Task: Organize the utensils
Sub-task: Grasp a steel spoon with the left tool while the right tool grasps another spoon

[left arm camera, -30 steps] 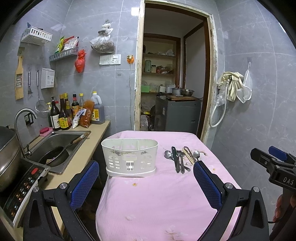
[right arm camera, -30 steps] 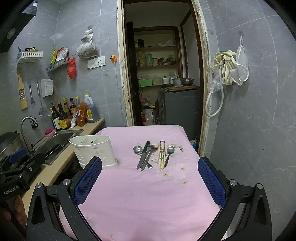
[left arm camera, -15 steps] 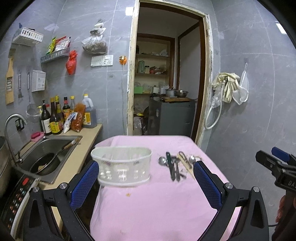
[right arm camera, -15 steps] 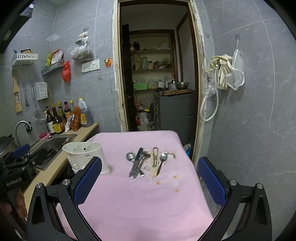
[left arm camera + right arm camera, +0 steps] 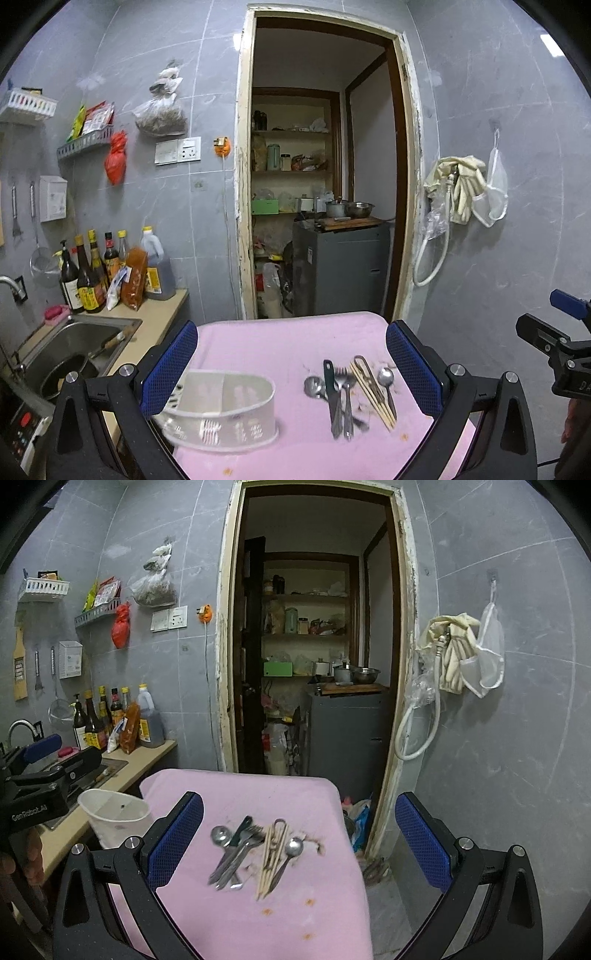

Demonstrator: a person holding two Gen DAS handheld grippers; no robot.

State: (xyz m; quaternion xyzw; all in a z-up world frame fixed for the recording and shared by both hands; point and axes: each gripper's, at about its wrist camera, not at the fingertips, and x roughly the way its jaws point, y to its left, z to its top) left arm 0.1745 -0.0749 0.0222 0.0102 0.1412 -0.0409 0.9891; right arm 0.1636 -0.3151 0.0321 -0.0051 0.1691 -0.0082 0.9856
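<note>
Left tool and right tool: both spread wide, empty. Blurred white caddy partly hidden behind left finger. Two spoons countable; remaining utensils overlap.

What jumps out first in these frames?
The pink tablecloth fills the foreground, with a loose cluster of utensils lying near its middle. A white plastic caddy stands empty to their left, by the sink. Both grippers hover wide open over the table.
</note>
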